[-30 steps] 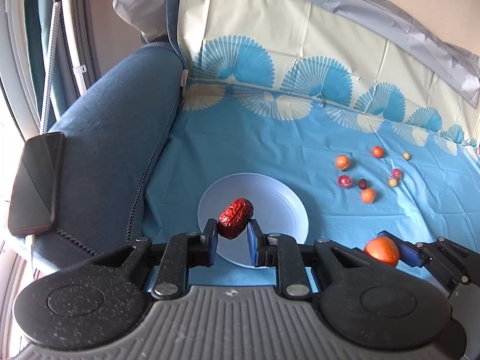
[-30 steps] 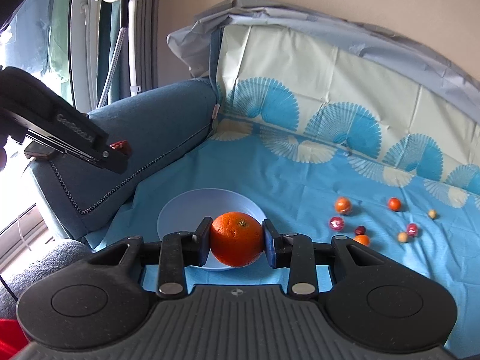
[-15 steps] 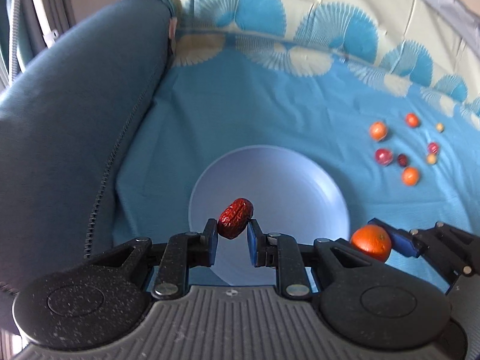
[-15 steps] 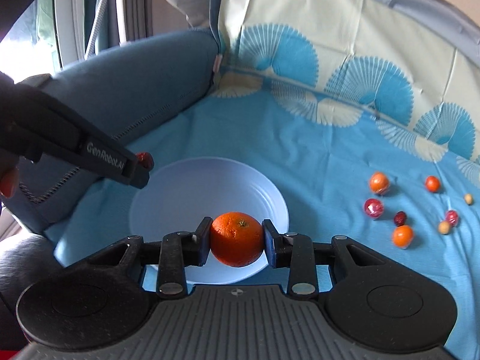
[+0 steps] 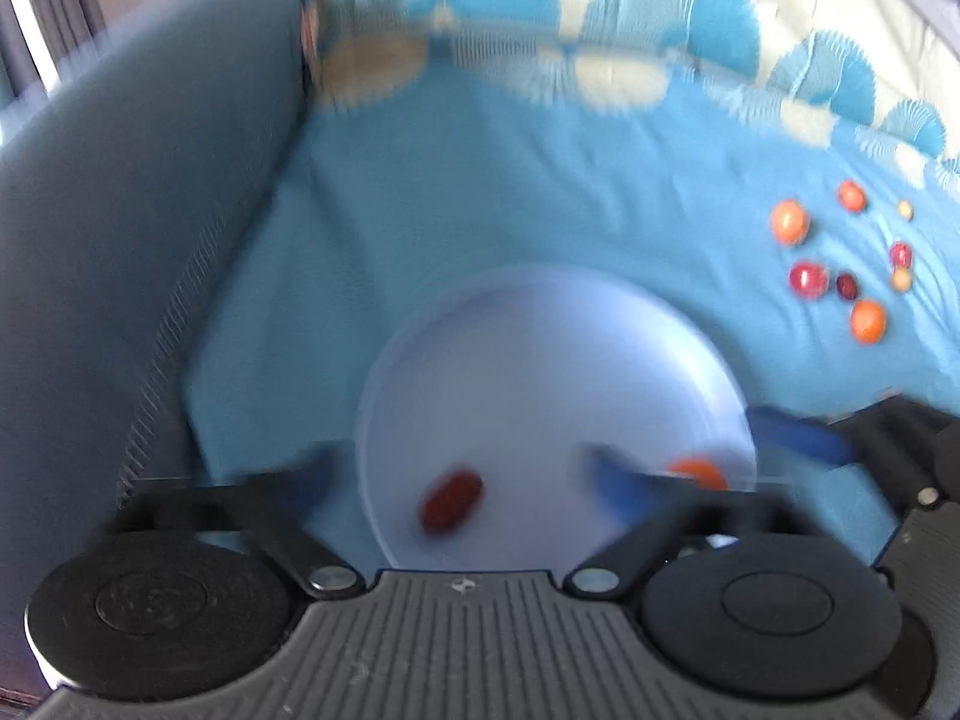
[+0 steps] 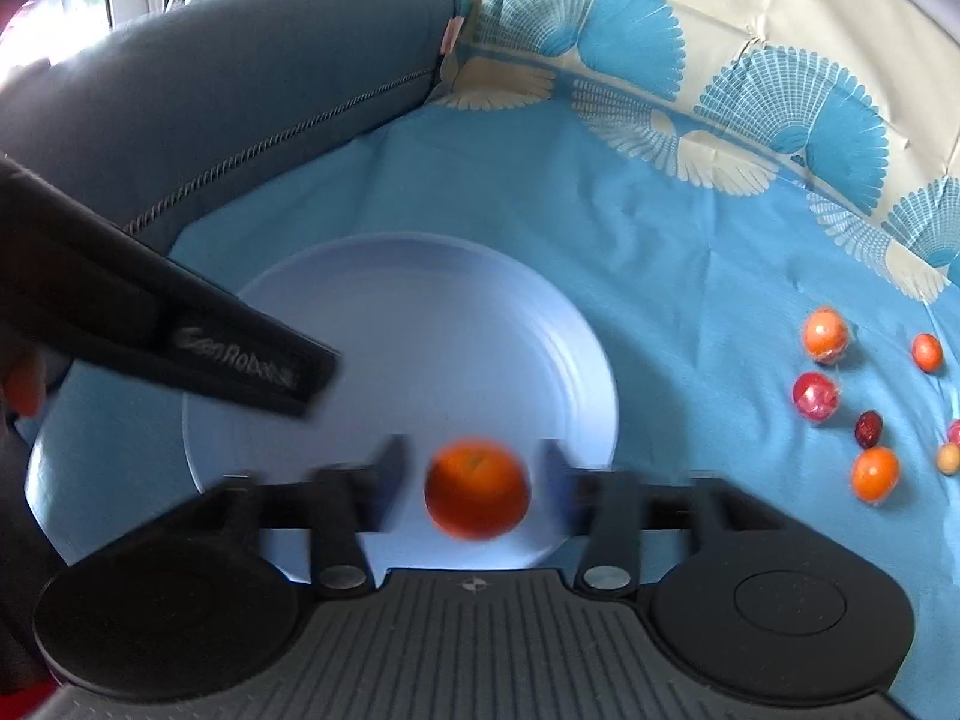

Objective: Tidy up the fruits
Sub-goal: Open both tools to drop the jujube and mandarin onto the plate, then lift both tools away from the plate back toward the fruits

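Your left gripper (image 5: 462,474) has just sprung wide, its wrinkled dark-red date (image 5: 451,501) loose over the pale blue round plate (image 5: 540,348); your right gripper (image 6: 474,468) has just been opening (pads clear), its round orange tangerine (image 6: 477,495) free between them, above that plate.

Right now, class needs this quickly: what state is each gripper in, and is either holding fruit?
Left gripper: jaws just opened wide; the red date is free above the plate.
Right gripper: jaws just opened; the orange is released between them.
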Tool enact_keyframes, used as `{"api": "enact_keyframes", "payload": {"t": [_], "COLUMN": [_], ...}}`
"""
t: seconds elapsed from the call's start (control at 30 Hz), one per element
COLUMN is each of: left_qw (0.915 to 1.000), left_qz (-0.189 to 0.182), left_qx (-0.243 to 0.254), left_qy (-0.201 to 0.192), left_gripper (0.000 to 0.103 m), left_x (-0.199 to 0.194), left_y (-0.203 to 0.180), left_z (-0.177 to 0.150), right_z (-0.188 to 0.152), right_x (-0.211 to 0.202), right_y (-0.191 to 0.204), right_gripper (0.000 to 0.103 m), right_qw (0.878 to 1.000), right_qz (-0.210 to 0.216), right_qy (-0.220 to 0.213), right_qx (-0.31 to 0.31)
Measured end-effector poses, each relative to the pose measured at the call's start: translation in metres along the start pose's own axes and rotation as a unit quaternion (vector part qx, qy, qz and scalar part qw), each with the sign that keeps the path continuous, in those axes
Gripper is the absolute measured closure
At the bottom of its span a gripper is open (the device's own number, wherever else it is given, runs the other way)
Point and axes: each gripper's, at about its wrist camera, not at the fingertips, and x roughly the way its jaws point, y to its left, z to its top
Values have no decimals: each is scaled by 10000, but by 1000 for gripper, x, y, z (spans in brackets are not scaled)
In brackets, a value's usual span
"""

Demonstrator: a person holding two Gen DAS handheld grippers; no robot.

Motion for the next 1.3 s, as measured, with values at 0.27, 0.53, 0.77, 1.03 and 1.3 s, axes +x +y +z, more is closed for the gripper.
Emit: {"api": "enact_keyframes", "payload": {"t": [0.27, 0.53, 0.77, 1.03, 1.3], "left_qw": [9990, 9968, 9953, 9922, 9891], "left_qz": [294, 133, 182, 171, 249], "left_qx": [171, -782, -621, -679, -674], "left_qy": [-276, -53, -724, -1029, -1284], "left_gripper": [0, 0, 0, 0, 0], "left_x": [-78, -146, -206, -244, -269], "left_y": [9, 19, 4, -7, -10], "left_z": [-29, -71, -85, -97, -105], "right_z": [-10, -44, -48, -66, -72], "right_x": [-87, -176, -226, -266, -288], "right_y": [-11, 16, 27, 32, 33], "right_gripper": [4, 1, 1, 1, 1], "right_qw": [9990, 9984, 9950, 9911, 9873], "right_qz": [-61, 1, -125, -257, -295], "right_qy": [-148, -272, -881, -1242, -1507], "right_qx": [409, 497, 451, 411, 417]}}
